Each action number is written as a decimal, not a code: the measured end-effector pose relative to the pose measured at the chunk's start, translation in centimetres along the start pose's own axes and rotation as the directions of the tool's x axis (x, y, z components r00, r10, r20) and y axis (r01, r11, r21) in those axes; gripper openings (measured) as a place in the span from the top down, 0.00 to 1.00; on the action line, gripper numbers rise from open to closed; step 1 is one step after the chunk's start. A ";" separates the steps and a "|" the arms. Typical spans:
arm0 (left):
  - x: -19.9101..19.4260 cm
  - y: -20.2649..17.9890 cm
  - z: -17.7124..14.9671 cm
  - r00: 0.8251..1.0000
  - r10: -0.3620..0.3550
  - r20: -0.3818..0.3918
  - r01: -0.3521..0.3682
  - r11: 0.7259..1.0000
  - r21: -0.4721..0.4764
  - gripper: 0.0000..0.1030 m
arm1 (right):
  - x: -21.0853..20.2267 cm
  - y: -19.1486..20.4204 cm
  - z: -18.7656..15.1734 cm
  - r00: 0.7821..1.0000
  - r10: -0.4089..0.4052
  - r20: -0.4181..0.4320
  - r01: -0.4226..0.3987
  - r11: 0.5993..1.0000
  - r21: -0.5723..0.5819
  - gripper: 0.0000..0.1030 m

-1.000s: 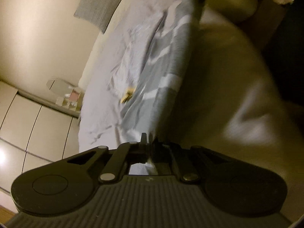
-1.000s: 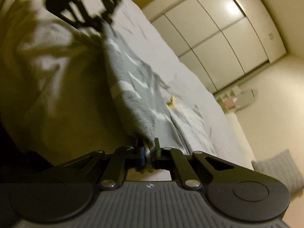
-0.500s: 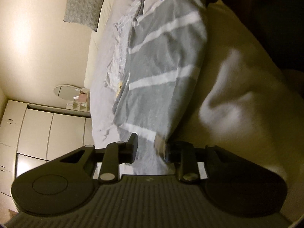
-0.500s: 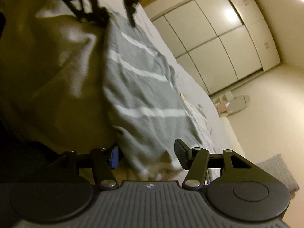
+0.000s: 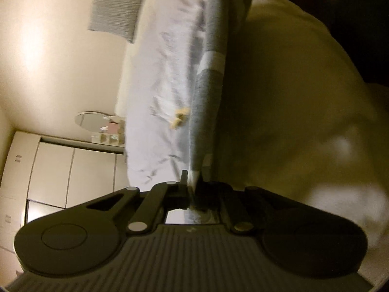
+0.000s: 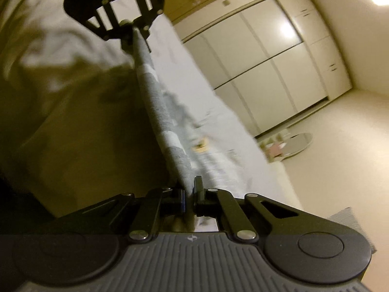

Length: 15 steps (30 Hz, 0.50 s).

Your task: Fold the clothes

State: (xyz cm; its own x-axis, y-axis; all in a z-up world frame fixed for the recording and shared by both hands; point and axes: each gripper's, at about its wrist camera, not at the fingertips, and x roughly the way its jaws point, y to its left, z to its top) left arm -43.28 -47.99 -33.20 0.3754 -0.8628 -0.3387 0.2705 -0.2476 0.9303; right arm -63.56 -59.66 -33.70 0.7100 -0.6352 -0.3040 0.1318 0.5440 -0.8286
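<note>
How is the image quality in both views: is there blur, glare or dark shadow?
Left wrist view: dim, yellowish light, motion blur on the striped cloth, a glare patch on the wall. Right wrist view: blurred bed, bright glare on the wardrobe, deep shadow at left.

Left gripper (image 5: 192,182) jaws pinched closed on cloth edge. Right gripper (image 6: 190,189) jaws likewise clamped. Grippers face each other, cloth stretched taut between jaws.

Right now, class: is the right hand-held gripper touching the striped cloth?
Touching. The right wrist view shows the right hand-held gripper shut on the striped cloth.
</note>
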 end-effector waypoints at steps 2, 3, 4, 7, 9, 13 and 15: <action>-0.7 2.1 0.9 0.999 0.024 0.023 -0.023 0.999 -0.031 0.97 | -1.0 -2.0 0.4 0.999 -0.033 0.017 0.033 0.999 0.010 1.00; -1.1 3.0 1.5 0.999 0.037 0.036 -0.035 0.998 -0.044 0.97 | -1.4 -3.1 0.5 0.998 -0.049 0.025 0.049 0.999 0.015 1.00; -1.3 4.1 2.0 0.998 0.049 0.049 -0.046 0.997 -0.057 0.97 | -1.7 -4.2 0.4 0.998 -0.064 0.030 0.063 0.998 0.027 1.00; -0.8 7.2 3.7 0.995 0.070 0.077 -0.063 0.994 -0.092 0.97 | -2.0 -7.3 0.1 0.995 -0.093 0.039 0.090 0.994 0.060 1.00; 0.5 8.8 4.8 0.994 0.072 0.081 -0.062 0.992 -0.111 0.97 | -1.1 -9.1 -0.3 0.995 -0.095 0.038 0.092 0.992 0.081 1.00; 6.3 12.2 6.8 0.995 0.065 0.071 -0.053 0.987 -0.154 0.97 | 2.5 -12.3 -1.3 0.995 -0.096 0.027 0.093 0.991 0.096 1.00; 9.6 14.1 7.8 0.995 0.077 0.062 -0.065 0.983 -0.174 0.97 | 5.8 -15.3 -1.5 0.990 -0.141 0.021 0.139 0.986 0.088 1.00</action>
State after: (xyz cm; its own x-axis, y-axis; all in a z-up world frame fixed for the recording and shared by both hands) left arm -42.74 -63.22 -22.26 0.3397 -0.9047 -0.2572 0.3955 -0.1107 0.9118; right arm -62.51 -72.44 -23.50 0.6983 -0.6943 -0.1741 0.2896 0.4964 -0.8184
